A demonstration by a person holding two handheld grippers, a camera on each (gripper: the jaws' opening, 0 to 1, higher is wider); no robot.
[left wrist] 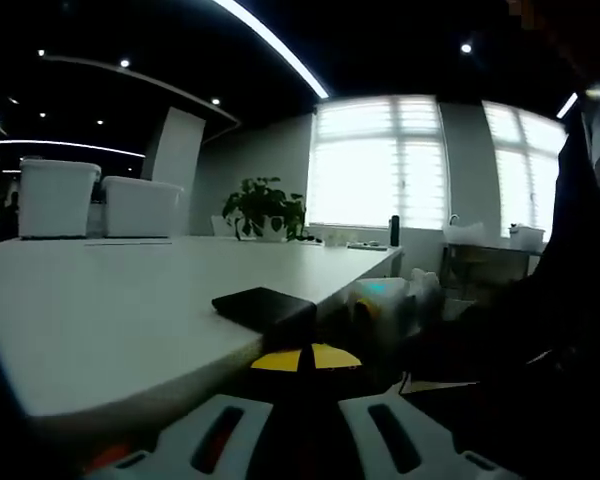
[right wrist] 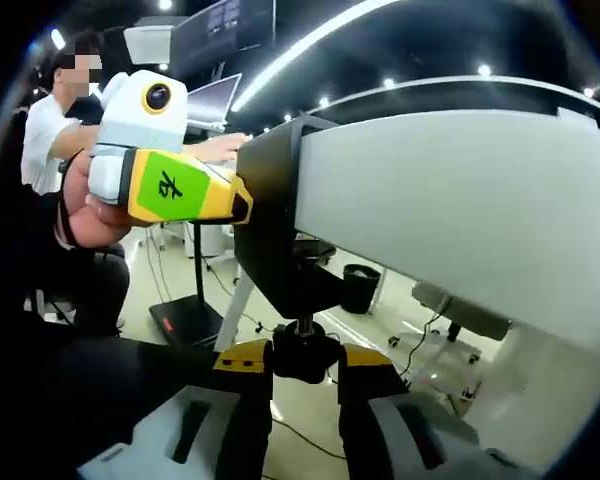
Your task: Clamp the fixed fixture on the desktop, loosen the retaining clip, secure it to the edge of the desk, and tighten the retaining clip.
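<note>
A black C-shaped clamp fixture sits over the edge of the white desk. Its flat top plate lies on the desk surface. In the right gripper view, the black retaining screw knob hangs below the clamp, and my right gripper is shut on it with a yellow pad on each side. My left gripper, yellow with a green label, comes in from the left and holds the clamp's upper back. In the left gripper view, its yellow tips meet just below the plate.
Two white bins and a potted plant stand at the desk's far side. A side table stands by the windows. A person sits behind near monitors. A black bin and desk legs are underneath.
</note>
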